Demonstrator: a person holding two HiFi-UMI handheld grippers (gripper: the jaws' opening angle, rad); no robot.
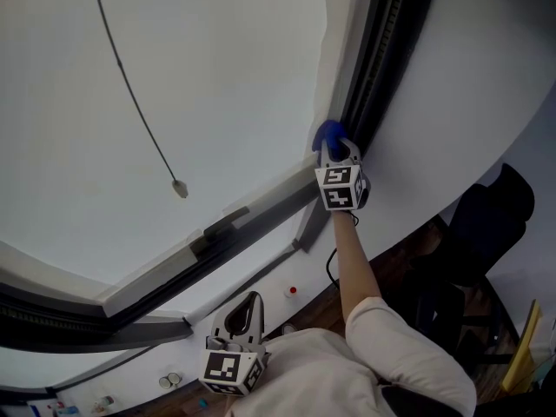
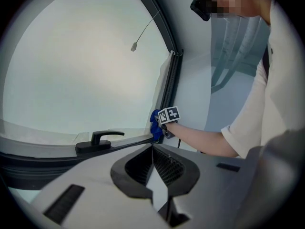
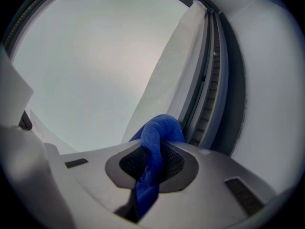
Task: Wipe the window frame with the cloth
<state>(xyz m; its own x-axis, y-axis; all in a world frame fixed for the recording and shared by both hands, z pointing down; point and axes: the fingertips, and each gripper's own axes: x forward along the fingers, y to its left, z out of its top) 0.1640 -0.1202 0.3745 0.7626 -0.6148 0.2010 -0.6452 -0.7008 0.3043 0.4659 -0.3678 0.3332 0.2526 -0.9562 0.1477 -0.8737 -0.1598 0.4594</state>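
My right gripper (image 1: pixel 335 148) is raised to the dark upright window frame (image 1: pixel 382 50) and is shut on a blue cloth (image 1: pixel 328 133). In the right gripper view the cloth (image 3: pixel 159 132) bunches out between the jaws (image 3: pixel 155 151) and lies against the frame's channel (image 3: pixel 209 80), beside the white edge strip. My left gripper (image 1: pixel 250 302) hangs low by my chest, away from the window, jaws together with nothing in them (image 2: pixel 152 149). From the left gripper view I see the right gripper (image 2: pixel 163 123) and the cloth (image 2: pixel 155 125) at the foot of the frame (image 2: pixel 174 75).
A dark window handle (image 2: pixel 100 137) sits on the lower sash (image 1: pixel 221 224). A thin blind cord with a small pull (image 1: pixel 178 187) hangs across the pane. A black office chair (image 1: pixel 486 224) stands at the right on the wooden floor. White wall (image 1: pixel 469 85) runs right of the frame.
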